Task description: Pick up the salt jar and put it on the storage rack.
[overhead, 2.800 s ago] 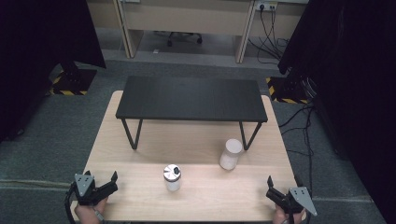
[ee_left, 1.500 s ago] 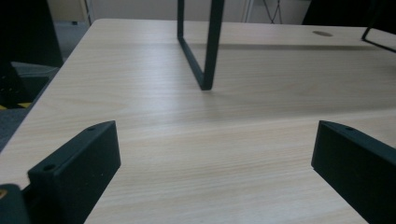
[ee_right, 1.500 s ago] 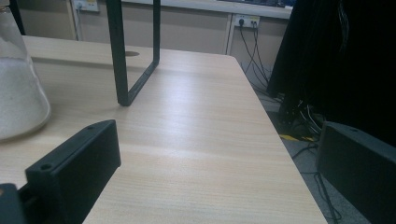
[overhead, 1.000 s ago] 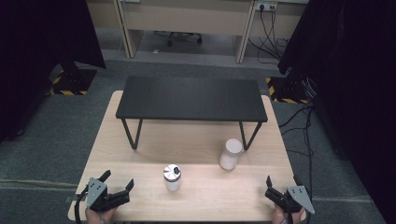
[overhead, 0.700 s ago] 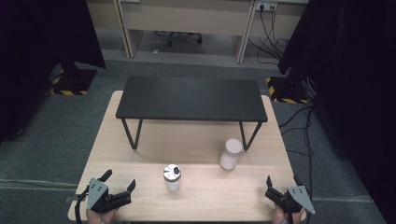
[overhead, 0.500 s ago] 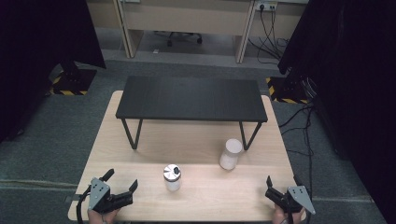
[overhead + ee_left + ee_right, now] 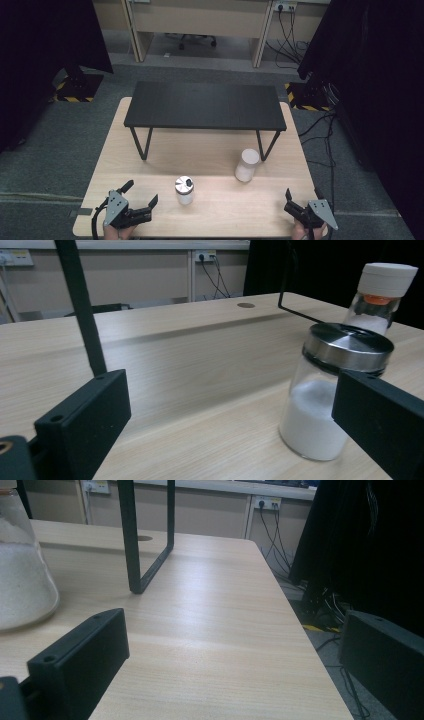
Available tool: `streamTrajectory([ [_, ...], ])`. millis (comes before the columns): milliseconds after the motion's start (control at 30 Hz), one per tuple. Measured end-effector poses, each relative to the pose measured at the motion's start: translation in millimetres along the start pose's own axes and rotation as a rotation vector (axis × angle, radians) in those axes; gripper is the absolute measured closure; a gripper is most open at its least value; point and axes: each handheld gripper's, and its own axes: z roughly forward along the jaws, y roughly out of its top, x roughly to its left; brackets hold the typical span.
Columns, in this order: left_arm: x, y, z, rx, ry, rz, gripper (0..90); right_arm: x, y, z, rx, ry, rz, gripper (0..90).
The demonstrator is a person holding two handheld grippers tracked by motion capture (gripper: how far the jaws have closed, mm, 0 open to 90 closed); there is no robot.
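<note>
The jar [image 7: 184, 190] with a metal lid stands upright on the wooden table [image 7: 225, 210], in front of the black bench [image 7: 205, 106]. The left gripper [image 7: 141, 199] is near the jar, jaws wide, holding nothing. The right gripper [image 7: 300, 201], also wide, is well apart from the jar. A bottle [image 7: 246, 165] stands by the bench leg.

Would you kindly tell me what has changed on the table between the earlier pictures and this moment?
The left gripper has moved rightward along the near edge of the light wooden table, toward the glass jar with the shiny metal lid, its jaws open and not touching it. Nothing was grasped or released. The right gripper, the metal-lidded jar, the white-capped jar and the black metal-legged bench stayed put.
</note>
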Motion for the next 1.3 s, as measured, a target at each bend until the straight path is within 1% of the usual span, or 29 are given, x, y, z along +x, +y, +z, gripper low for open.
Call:
streamTrajectory([
  [67, -1.7, 0.3, 1.1, -0.001, -0.004, 0.001, 1.8, 0.0, 0.0, 0.0, 0.000, 0.000, -0.001, 0.2],
  [167, -2.4, 1.0, 2.6, 0.001, -0.014, -0.009, 1.8, -0.1, 0.1, 0.1, 0.001, 0.001, -0.001, 0.2],
  [400, -6.6, 1.9, 7.3, 0.001, -0.033, -0.003, 1.8, -0.3, 0.0, 0.0, 0.000, 0.002, -0.002, 0.2],
  [433, -7.7, 1.9, 7.6, -0.001, -0.029, -0.005, 1.7, -0.2, -0.1, 0.0, -0.001, 0.002, -0.001, 0.2],
  [500, -8.3, 0.3, 8.7, -0.011, -0.033, -0.028, 1.6, -0.2, -0.5, -0.2, -0.003, 0.001, 0.001, 0.2],
  [567, -10.3, -0.2, 10.1, -0.012, -0.033, -0.030, 1.5, -0.2, -0.7, -0.2, -0.004, 0.001, 0.001, 0.2],
  [633, -11.5, 0.0, 11.6, -0.011, -0.043, -0.034, 1.5, -0.2, -0.4, -0.2, -0.002, 0.003, -0.003, 0.2],
  [867, -17.4, 3.3, 17.3, 0.001, -0.075, -0.008, 1.5, -0.7, -0.9, -0.4, -0.005, 0.005, -0.003, 0.2],
  [967, -18.3, 4.7, 20.4, 0.007, -0.087, -0.006, 1.5, -0.9, -1.3, -0.5, -0.008, 0.006, -0.003, 0.2],
  [1067, -19.7, 6.4, 23.1, 0.012, -0.095, 0.004, 1.5, -0.8, -1.4, -0.5, -0.008, 0.007, -0.005, 0.2],
  [1300, -24.0, 7.4, 30.7, 0.030, -0.112, 0.014, 1.5, -1.0, -1.1, -0.4, -0.006, 0.010, -0.011, 0.2],
])
